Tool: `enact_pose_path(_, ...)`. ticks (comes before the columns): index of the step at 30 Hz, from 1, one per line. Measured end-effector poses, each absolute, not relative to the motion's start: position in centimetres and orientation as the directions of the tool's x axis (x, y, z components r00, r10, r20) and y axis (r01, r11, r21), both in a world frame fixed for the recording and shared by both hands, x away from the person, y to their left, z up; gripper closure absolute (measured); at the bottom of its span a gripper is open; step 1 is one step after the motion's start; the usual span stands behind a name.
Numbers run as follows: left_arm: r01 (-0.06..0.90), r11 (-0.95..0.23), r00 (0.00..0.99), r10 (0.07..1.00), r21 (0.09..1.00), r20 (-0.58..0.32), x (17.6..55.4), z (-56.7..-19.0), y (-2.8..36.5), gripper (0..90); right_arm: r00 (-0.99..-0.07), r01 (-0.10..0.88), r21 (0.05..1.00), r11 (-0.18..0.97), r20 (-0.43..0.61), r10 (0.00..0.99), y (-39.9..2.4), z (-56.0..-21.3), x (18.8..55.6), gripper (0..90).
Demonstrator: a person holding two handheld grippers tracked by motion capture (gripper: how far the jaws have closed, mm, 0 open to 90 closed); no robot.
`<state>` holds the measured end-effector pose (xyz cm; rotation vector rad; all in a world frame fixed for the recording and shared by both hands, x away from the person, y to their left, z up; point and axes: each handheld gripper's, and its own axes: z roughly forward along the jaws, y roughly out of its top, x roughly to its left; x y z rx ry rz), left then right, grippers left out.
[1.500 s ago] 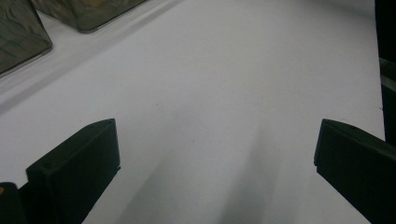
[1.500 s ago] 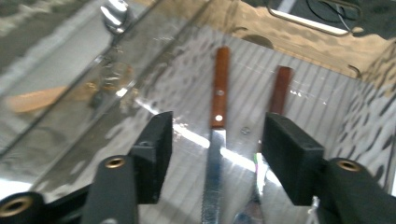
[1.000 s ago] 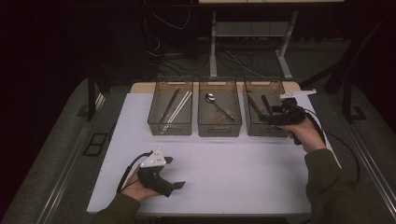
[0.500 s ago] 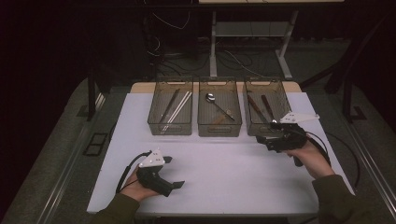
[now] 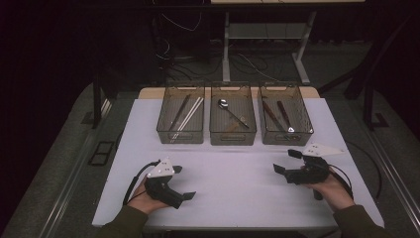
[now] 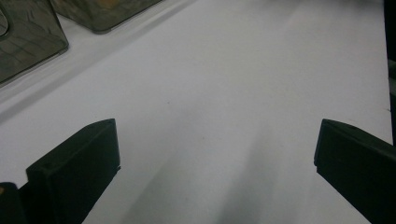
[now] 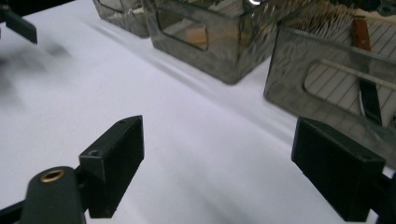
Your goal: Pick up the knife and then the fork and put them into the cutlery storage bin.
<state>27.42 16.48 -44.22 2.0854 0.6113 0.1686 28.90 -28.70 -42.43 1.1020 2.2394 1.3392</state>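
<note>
My left gripper rests low on the white table at the front left, held in a hand, its jaws apart and pointing right. In the left gripper view the left gripper has bare table between its jaws. My right gripper is at the front right, pointing left, its jaws wide with nothing between them. Seen from its own camera, the right gripper faces the bins over bare table.
Three clear bins stand in a row at the table's back. The left bin holds chopsticks, the middle bin a spoon, the right bin dark-handled knives. A cable trails from each gripper.
My right gripper has come away from the right bin, moving toward the front edge and lower, and now points left. The left gripper has stayed where it was.
</note>
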Motion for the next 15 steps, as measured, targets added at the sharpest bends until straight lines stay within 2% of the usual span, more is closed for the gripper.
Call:
enact_pose_path(9,0.358,-0.437,0.864,0.491,0.825,-0.115,27.4,-44.1,16.5,0.0,-0.641,0.455,0.859,0.233,0.135,0.755,-29.3,-43.5,26.7,17.2)
enact_pose_path(15,0.36,-0.434,0.863,0.492,0.826,-0.117,27.4,-44.1,16.5,0.0,-0.663,0.456,0.845,0.28,0.112,0.74,-29.2,-44.3,25.6,17.1)
